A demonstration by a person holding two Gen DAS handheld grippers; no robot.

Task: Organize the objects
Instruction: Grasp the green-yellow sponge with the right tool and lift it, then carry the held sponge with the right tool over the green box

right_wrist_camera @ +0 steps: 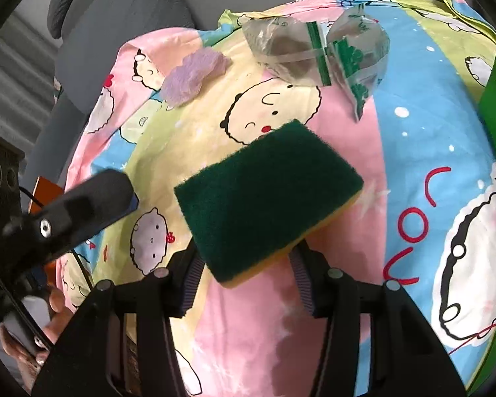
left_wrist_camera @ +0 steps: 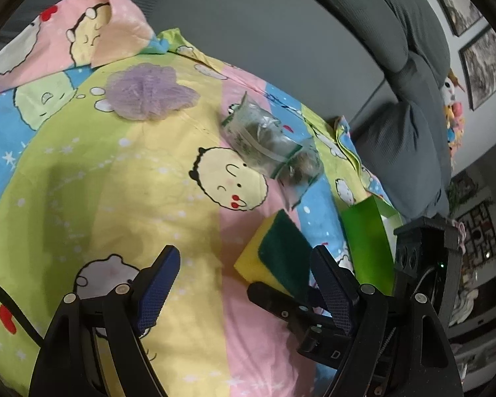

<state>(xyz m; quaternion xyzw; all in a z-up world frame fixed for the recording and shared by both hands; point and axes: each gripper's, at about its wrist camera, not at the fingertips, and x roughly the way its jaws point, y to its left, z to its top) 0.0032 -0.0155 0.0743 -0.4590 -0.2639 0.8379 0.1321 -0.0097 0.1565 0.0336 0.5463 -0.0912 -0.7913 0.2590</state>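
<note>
Three loose things showed on the cartoon-print sheet (right_wrist_camera: 413, 152), and we took the sponge (right_wrist_camera: 268, 198) as our landmark. It sat green side up between the pads of our right gripper (right_wrist_camera: 248, 281), which were pinching its near end and appeared to hold it tilted just above the sheet. Beyond the sponge lay the clear plastic bags (right_wrist_camera: 317, 53) with green seal strips, something dark and brownish inside them that we could not identify; farther beyond and to the left rested the purple mesh puff (right_wrist_camera: 195, 76). To the right of the sponge stood a green bag (left_wrist_camera: 367, 241), its mouth open toward us in the left wrist view, though we could not see whether anything was inside. Our left gripper (left_wrist_camera: 244, 284) hung just left of the sponge, fingers spread and empty. We judged the tidying barely begun: one item in hand, two untouched, nothing visibly put away.
</note>
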